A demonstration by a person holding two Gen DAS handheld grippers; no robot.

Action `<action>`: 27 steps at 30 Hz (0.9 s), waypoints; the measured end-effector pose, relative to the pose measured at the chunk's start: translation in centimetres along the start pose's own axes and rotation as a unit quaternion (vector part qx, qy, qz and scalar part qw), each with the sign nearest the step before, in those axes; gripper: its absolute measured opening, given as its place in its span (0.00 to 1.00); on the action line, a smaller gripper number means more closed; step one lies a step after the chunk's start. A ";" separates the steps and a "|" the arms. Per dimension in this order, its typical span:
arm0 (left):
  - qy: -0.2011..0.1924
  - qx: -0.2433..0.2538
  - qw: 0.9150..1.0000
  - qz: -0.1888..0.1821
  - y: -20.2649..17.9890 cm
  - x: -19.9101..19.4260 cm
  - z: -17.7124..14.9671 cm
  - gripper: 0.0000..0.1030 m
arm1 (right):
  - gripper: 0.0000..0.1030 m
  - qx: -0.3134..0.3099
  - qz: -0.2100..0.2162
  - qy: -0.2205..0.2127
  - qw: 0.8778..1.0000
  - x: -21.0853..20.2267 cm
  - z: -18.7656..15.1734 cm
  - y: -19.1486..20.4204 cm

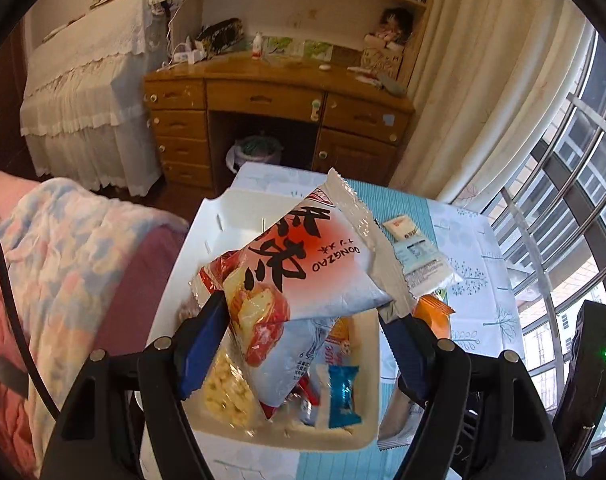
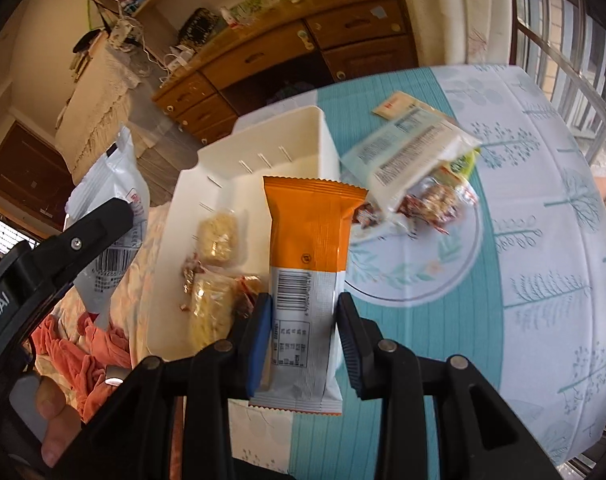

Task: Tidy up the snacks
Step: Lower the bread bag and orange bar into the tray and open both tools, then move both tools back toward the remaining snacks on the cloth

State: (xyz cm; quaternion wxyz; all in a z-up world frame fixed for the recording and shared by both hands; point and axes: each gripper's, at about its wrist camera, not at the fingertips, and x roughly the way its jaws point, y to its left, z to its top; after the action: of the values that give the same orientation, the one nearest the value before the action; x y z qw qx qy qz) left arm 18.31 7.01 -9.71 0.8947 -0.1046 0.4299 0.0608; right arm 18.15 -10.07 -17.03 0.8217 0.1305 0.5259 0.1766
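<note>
1. Currently, the left gripper (image 1: 303,340) stands spread wide, its blue pads pinching the red-and-white snack bag (image 1: 303,264) above the white bin (image 1: 367,436);
2. The right gripper (image 2: 303,344) is narrowly closed, clamping the orange snack packet (image 2: 309,264) upright beside that bin (image 2: 323,136), near the plate (image 2: 443,276) of snacks.

A cloth-covered table (image 2: 543,200) bears a white bin (image 2: 303,136) and plate (image 2: 435,280).

plate (image 2: 415,280) snacks blurred, bin (image 1: 367,436) contents overlapped
</note>
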 end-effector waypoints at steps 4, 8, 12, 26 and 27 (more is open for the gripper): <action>-0.002 0.006 1.000 -0.028 2.1 0.6 0.4 0.73 | 0.32 -0.017 -0.001 -0.029 0.999 0.6 0.4 1.9; -0.023 0.027 0.999 -0.040 3.5 0.6 0.3 0.73 | 0.33 -0.029 0.000 -0.049 0.998 1.1 0.8 3.5; -0.034 0.033 0.998 -0.049 5.0 0.8 0.3 0.76 | 0.34 -0.044 0.000 -0.062 0.997 1.7 1.4 4.9; 0.016 -0.010 0.998 -0.063 8.3 1.9 0.6 0.85 | 0.68 -0.020 -0.025 -0.058 0.998 2.1 1.6 5.2; 0.022 -0.013 0.997 -0.067 8.4 1.9 0.6 0.84 | 0.68 -0.019 -0.027 -0.059 0.998 1.9 1.5 5.2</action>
State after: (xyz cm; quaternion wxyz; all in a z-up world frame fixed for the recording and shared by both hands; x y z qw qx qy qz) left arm 18.31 15.38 -11.97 0.8859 -0.1459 0.4404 0.0044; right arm 19.45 -4.59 -15.88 0.8582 0.1109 0.4763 0.1559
